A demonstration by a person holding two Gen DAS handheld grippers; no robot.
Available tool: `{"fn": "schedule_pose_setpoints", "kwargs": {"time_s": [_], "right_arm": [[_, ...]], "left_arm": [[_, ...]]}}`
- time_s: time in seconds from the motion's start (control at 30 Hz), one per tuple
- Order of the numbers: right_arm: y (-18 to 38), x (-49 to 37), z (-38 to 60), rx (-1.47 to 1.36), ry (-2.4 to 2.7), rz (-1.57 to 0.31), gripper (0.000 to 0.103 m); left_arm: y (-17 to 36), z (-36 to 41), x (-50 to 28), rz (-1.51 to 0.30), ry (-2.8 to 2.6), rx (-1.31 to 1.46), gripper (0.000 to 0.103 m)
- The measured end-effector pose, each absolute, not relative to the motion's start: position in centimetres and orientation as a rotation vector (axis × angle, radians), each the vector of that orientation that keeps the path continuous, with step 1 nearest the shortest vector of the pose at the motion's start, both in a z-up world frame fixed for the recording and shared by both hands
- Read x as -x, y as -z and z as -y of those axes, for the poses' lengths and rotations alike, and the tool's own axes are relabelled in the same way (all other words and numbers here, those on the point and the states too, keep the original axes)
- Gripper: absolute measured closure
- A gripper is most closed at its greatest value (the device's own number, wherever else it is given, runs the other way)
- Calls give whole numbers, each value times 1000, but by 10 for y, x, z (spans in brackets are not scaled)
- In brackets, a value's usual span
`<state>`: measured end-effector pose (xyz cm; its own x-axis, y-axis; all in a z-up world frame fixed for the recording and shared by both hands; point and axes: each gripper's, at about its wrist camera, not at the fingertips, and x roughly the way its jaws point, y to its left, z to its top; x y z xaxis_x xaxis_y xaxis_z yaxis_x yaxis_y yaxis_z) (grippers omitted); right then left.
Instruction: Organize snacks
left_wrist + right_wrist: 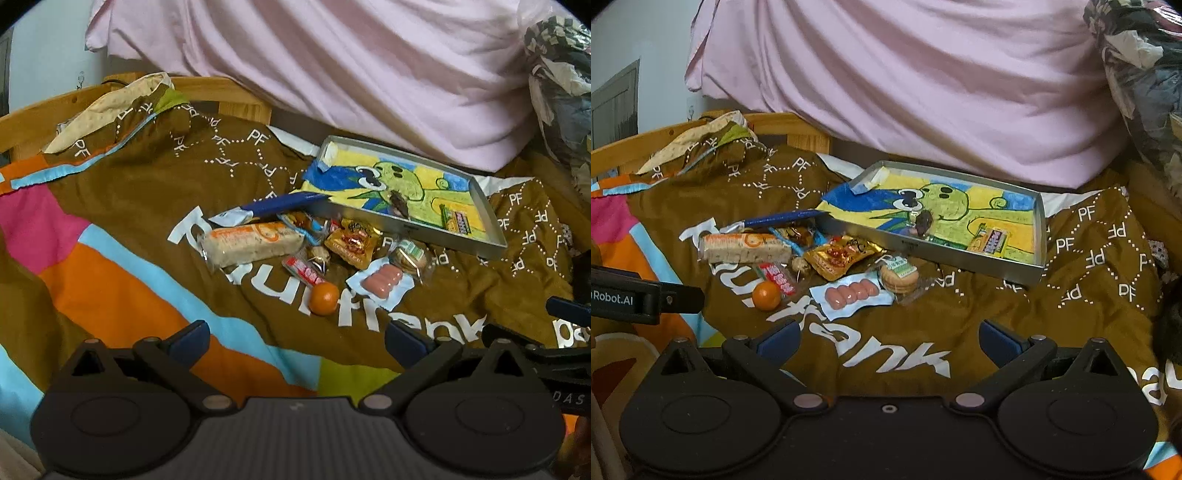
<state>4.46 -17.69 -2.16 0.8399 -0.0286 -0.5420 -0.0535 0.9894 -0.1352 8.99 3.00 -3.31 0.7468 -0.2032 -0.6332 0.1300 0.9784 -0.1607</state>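
A pile of snacks lies on a brown bedspread: a long rice-cracker bar (251, 242) (746, 248), a gold packet (352, 240) (838, 256), a pack of sausages (380, 282) (851, 293), wrapped biscuits (408, 256) (899, 277), a red candy pack (304, 271) (777, 277), a blue packet (273, 206) and a small orange (324, 299) (766, 295). Behind them sits a metal tray (461, 242) (960, 254) with a cartoon drawing, holding a dark wrapped sweet (399, 203) (923, 221) and a small colourful pack (457, 223) (991, 240). My left gripper (297, 341) and right gripper (889, 339) hover open and empty, short of the pile.
A pink duvet (332, 62) is heaped behind the tray. A wooden bed frame (44, 107) runs along the back left. A patterned bundle (561, 92) rises at the right edge. Part of the left gripper's body (635, 295) shows at the left of the right wrist view.
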Motion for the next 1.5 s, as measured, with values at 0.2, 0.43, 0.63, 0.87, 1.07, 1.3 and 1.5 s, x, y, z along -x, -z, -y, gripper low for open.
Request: {"fn": "schedule_pose_setpoints", "kwargs": {"time_s": [0.2,0.43,0.63,0.87,1.07,1.3,1.5], "right_arm": [[25,-50,177,152,-17,-600,1],[29,-58,179,146,-12,-629,1],[31,-68,183,121,-11,-651,1],[34,-86,187,98,-26,-671,1],[40,-112,196,8,-93,-712,1],[54,-164,201,-107,-234,-776,1],[73,-207,204,-215,-294,-877,1]], "left_arm": [[36,-26,-100,-737,161,75,0],[43,-18,-121,-796,201,39,0],[48,-18,-139,-827,218,46,0],[51,-12,-152,-824,268,-6,0],[50,-3,-161,-770,348,-128,0],[59,11,-173,-773,388,-225,0],[71,11,-181,-842,369,-211,1]]}}
